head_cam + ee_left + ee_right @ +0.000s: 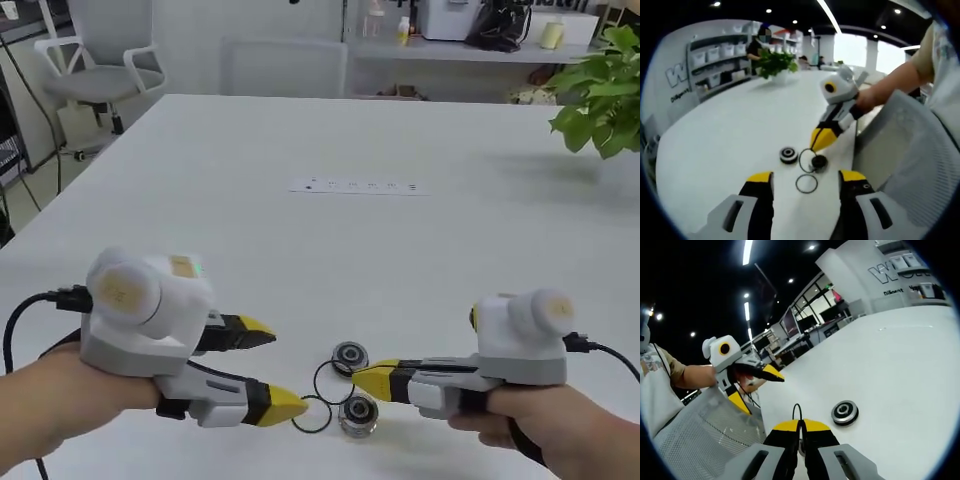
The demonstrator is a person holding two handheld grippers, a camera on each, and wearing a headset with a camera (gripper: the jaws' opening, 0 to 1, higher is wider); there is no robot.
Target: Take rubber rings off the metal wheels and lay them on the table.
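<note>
Head view, right hand: Your right gripper (364, 378) has its fingers pinched together on a rubber ring (330, 382), probably to peel it away from the near wheel (358, 413).
Head view, left hand: Your left gripper (272, 367) is spread wide and holds nothing.
Head view, wheels: The far wheel (350, 355) sits just beyond, and both are close to the near edge of the table (400, 260).
Left gripper view: A loose ring (806, 183) lies flat just ahead of your spread jaws, likely already off its wheel.
Right gripper view: A thin black loop rises from the closed tips, with the far wheel just beside.
Holder: The bare tabletop carries everything.
</note>
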